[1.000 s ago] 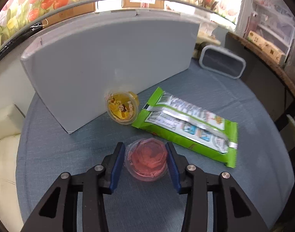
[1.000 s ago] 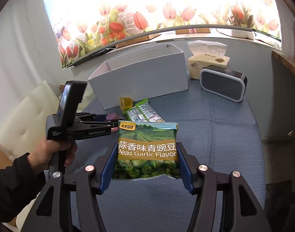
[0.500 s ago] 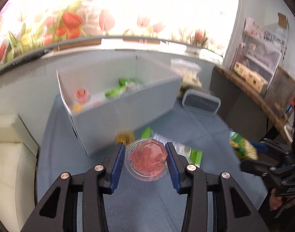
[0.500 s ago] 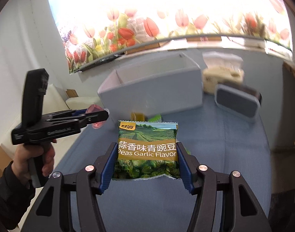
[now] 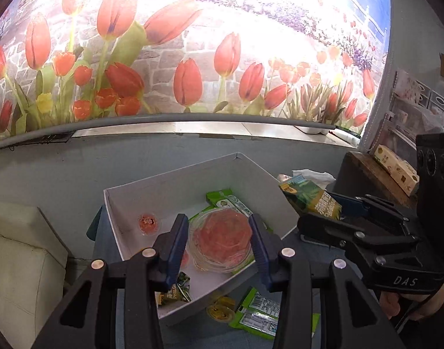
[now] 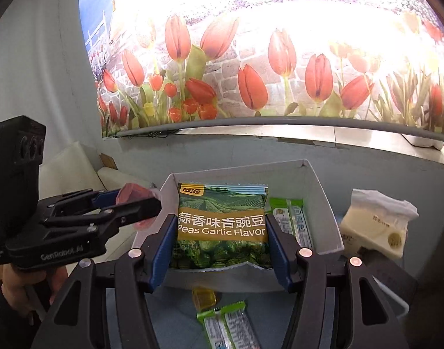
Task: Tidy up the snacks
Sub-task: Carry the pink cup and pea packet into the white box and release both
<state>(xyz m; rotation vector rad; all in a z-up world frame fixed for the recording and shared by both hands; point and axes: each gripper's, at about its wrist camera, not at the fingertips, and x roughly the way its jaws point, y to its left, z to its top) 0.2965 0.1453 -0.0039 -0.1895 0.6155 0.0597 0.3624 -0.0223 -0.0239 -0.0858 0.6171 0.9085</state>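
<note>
Both of my hands have risen from the tabletop and now tilt down over the white box (image 5: pixel 129 186). Left gripper (image 5: pixel 220 240) clamps the pink jelly cup (image 5: pixel 222 237) between its pads; right gripper (image 6: pixel 219 242) grasps the pea packet (image 6: pixel 222 226).

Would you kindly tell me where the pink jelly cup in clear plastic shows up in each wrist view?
Left wrist view: the pink jelly cup in clear plastic sits low in the centre, clamped by the left gripper above the white cardboard box.
Right wrist view: the cup is at the left, seen side-on, beside the box's left wall.
Shared landmark: the white cardboard box.
</note>
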